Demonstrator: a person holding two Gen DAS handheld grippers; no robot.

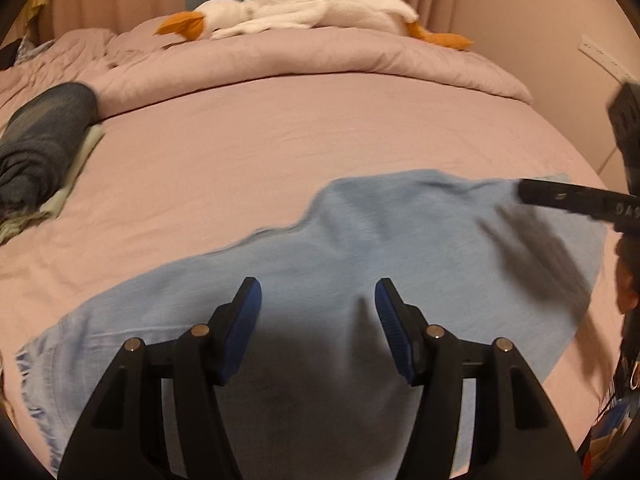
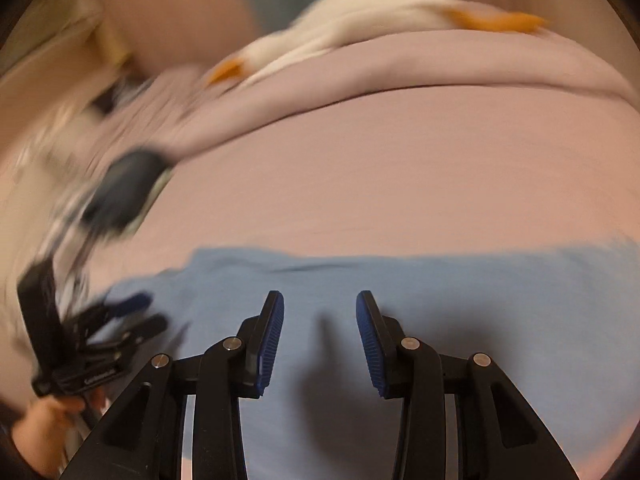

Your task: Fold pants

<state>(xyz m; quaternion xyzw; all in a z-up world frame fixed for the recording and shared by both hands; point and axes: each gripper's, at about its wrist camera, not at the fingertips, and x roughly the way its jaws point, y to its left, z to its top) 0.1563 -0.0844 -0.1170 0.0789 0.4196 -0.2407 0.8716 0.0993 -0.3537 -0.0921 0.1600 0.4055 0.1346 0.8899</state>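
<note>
Light blue pants [image 1: 360, 240] lie flat on the pink bed sheet [image 1: 280, 140]; they also show in the right wrist view [image 2: 400, 280]. My left gripper [image 1: 318, 292] is open and empty, hovering just above the pants. My right gripper [image 2: 320, 304] is open and empty, also just above the pants. The right gripper's finger [image 1: 576, 198] shows at the right edge of the left wrist view. The left gripper [image 2: 120, 320] shows blurred at the left of the right wrist view.
A folded dark garment [image 1: 44, 148] lies at the left on a pale cloth. A rolled pink duvet [image 1: 320, 56] runs across the back with a white goose plush [image 1: 320, 4] on it. A wall stands at the right.
</note>
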